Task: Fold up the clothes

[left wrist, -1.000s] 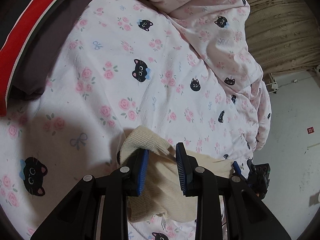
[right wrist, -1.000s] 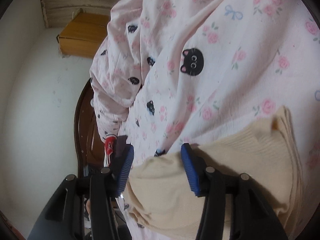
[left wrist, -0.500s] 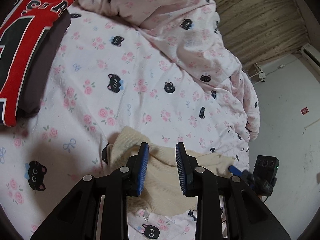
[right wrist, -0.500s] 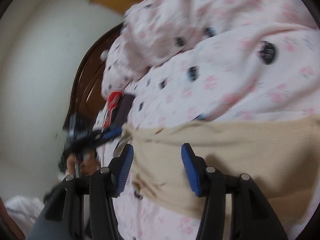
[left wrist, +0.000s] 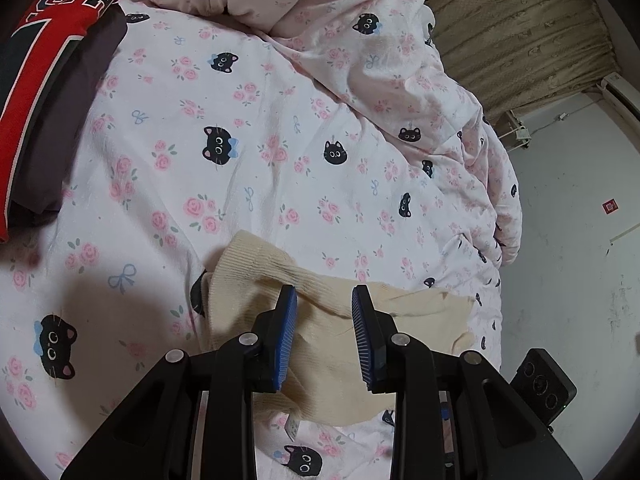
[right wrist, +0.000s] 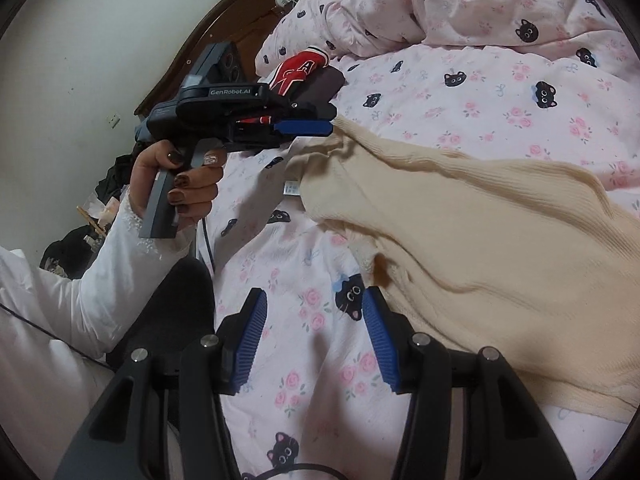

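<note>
A cream ribbed sweater (left wrist: 420,320) lies on the pink cat-print bed sheet (left wrist: 240,140). My left gripper (left wrist: 324,300) sits over its near end, jaws narrow, with a raised fold of the knit caught between the blue pads. In the right wrist view the sweater (right wrist: 480,240) tents up to the tip of the left gripper (right wrist: 326,126), which a hand (right wrist: 192,188) in a white sleeve holds. My right gripper (right wrist: 314,296) is open over bare sheet, just left of the sweater's edge, with nothing between its fingers.
A folded red lettered jersey (left wrist: 44,60) on a dark garment (left wrist: 64,120) lies at the bed's left side. A bunched duvet (left wrist: 360,20) covers the far end. A dark wooden headboard (right wrist: 224,28) and a white wall stand behind; a curtain (left wrist: 520,20) hangs at the right.
The right gripper has swung off the sweater and rolled, and is now over bare sheet with the left gripper in sight. The left gripper has rolled a little and risen slightly with the fold.
</note>
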`<control>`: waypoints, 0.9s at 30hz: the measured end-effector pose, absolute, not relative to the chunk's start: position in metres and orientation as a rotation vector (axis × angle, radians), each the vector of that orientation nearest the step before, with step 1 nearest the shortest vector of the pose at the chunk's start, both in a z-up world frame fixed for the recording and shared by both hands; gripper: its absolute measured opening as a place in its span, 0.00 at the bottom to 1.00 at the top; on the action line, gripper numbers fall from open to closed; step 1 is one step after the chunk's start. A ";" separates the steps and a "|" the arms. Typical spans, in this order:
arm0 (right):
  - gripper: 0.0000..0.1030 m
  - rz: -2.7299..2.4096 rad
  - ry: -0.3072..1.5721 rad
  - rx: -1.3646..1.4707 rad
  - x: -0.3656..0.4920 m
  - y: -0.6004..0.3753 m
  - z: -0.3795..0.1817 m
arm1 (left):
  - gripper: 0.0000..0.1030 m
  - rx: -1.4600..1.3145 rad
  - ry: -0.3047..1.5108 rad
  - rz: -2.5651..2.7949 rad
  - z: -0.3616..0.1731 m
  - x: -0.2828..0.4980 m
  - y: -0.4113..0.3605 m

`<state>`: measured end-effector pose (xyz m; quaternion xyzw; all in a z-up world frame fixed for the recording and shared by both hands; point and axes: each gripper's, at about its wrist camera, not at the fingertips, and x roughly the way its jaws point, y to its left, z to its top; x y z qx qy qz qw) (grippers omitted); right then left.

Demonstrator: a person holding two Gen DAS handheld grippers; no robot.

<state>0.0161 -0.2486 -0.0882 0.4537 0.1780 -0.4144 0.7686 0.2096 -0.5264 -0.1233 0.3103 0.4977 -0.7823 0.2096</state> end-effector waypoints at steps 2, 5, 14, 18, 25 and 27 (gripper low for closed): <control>0.51 -0.929 0.378 0.987 0.014 -0.253 -0.091 | 0.24 0.859 1.384 -2.173 -0.123 0.210 -0.526; 0.51 -0.952 0.375 1.010 0.011 -0.260 -0.097 | 0.24 0.852 1.390 -2.168 -0.123 0.211 -0.527; 0.31 -0.966 0.353 1.007 0.020 -0.272 -0.101 | 0.24 0.868 1.383 -2.148 -0.125 0.213 -0.528; 0.06 -0.974 0.380 1.013 0.023 -0.275 -0.105 | 0.24 0.874 1.383 -2.145 -0.126 0.213 -0.527; 0.05 -0.913 0.402 0.987 0.023 -0.268 -0.097 | 0.24 0.872 1.382 -2.147 -0.125 0.215 -0.527; 0.05 -0.895 0.411 0.976 0.024 -0.265 -0.094 | 0.24 0.874 1.382 -2.145 -0.125 0.216 -0.527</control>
